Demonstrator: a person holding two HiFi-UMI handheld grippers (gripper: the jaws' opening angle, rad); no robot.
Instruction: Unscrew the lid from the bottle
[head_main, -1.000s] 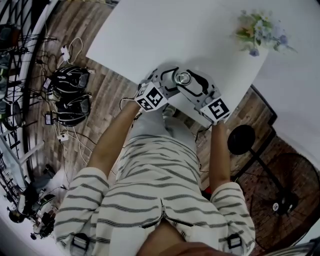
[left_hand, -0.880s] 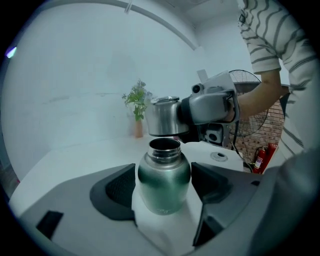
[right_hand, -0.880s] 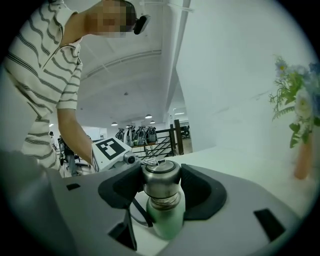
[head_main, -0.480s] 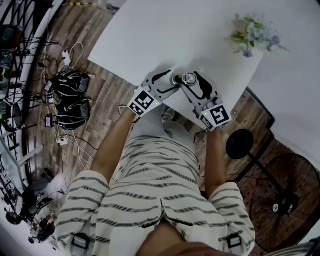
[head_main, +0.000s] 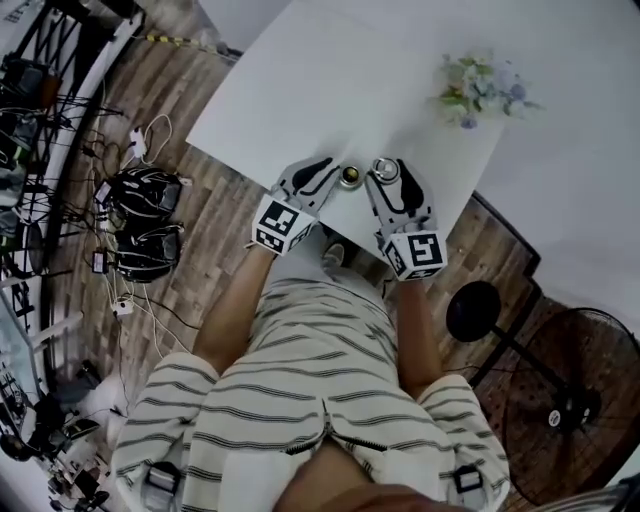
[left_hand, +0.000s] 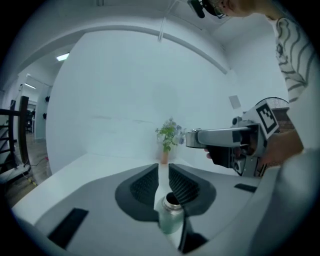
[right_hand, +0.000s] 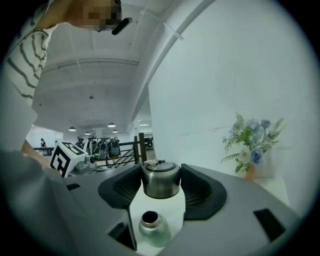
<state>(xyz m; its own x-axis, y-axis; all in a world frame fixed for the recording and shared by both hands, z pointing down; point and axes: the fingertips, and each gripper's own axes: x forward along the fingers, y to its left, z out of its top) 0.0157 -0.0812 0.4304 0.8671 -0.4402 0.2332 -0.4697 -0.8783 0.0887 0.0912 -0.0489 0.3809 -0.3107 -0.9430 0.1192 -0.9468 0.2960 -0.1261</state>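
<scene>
From the head view, the open bottle (head_main: 349, 177) is seen upright near the front edge of the white table (head_main: 300, 90), its long axis vertical. It is flanked by the left gripper (head_main: 328, 170) just to its left and the right gripper (head_main: 387, 176) just to its right. The lid (head_main: 385, 167) is held beside the mouth, not on it. In the left gripper view, the jaws are shown closing to a narrow slit with nothing pinched between the pads (left_hand: 145, 184). The bottle (left_hand: 170, 220) is seen below them, wider than the slit. In the right gripper view, the steel lid (right_hand: 160, 181) is shown clamped between the pads, with the bottle (right_hand: 150, 231) below and slightly left. The lid is judged already free, and the left gripper is about as near the bottle as the right.
</scene>
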